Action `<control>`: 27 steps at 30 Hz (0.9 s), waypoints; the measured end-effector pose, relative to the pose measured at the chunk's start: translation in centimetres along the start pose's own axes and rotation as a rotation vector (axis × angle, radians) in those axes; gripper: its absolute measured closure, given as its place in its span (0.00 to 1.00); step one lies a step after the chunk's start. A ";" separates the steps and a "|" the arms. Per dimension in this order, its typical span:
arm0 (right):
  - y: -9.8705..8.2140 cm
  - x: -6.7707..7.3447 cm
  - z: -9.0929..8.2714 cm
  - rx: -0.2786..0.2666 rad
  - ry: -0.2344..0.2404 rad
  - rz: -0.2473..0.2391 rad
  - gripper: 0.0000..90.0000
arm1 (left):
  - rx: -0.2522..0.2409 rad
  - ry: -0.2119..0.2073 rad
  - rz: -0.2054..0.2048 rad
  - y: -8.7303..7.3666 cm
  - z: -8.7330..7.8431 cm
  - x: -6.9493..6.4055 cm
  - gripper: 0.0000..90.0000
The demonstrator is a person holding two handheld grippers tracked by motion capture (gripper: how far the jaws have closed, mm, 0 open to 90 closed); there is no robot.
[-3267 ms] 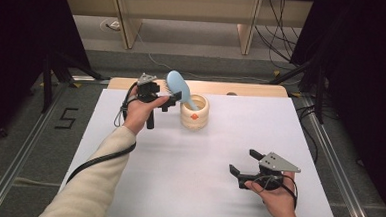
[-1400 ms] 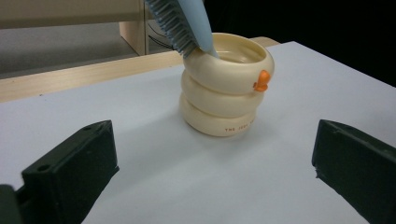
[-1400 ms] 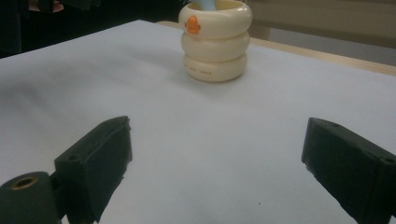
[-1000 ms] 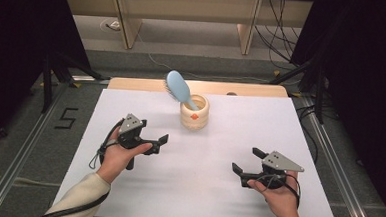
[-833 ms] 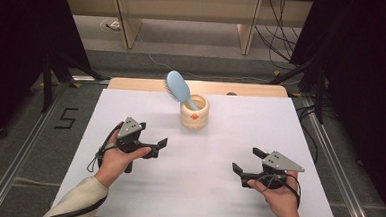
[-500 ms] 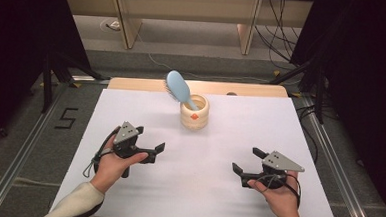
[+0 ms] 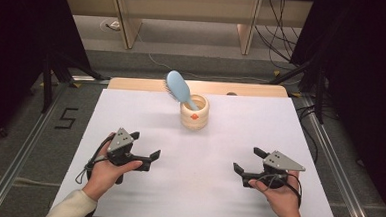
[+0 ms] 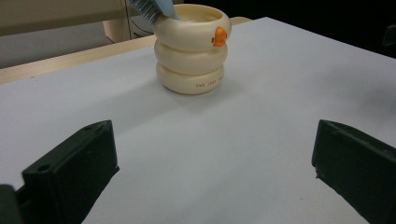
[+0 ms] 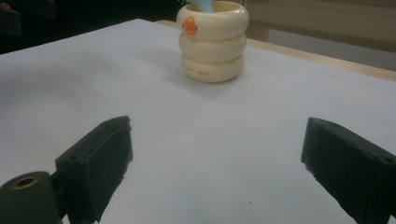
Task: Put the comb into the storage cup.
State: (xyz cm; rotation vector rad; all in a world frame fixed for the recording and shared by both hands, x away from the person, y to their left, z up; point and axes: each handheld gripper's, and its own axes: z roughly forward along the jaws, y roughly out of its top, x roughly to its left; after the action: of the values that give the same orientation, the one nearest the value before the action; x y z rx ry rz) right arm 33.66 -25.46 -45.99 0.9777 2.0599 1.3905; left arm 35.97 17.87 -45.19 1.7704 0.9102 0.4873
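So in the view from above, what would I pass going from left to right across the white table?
The left gripper in the person's hand, then the blue hairbrush leaning out of the cream ringed cup, then the right gripper in the other hand.

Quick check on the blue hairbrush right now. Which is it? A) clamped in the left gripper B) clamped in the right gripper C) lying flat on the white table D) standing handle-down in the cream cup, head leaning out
D: the hairbrush stands with its handle inside the cream cup, its head tilted out past the rim, while the left gripper and right gripper sit open and empty near the table's front.
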 end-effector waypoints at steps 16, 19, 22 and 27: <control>-0.2 -0.5 -0.6 0.004 -0.014 -0.010 0.11 | 0.025 0.023 0.027 -1.4 -1.8 0.4 0.00; -0.3 -0.7 -0.8 0.000 -0.020 -0.004 0.11 | 0.020 0.023 0.025 -1.5 -2.1 0.5 0.01; -0.4 -0.7 -0.8 0.003 -0.020 -0.009 0.11 | 0.018 0.028 0.021 -1.6 -2.3 0.6 0.01; -0.5 -0.6 -0.7 0.012 -0.018 -0.014 0.11 | 0.033 0.024 0.027 -2.0 -2.3 0.5 0.01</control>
State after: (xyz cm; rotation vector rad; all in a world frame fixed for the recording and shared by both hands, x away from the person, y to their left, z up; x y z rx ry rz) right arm 33.42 -26.43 -46.18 0.9752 2.0605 1.3591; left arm 34.02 20.01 -46.19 1.8122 0.9169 0.5142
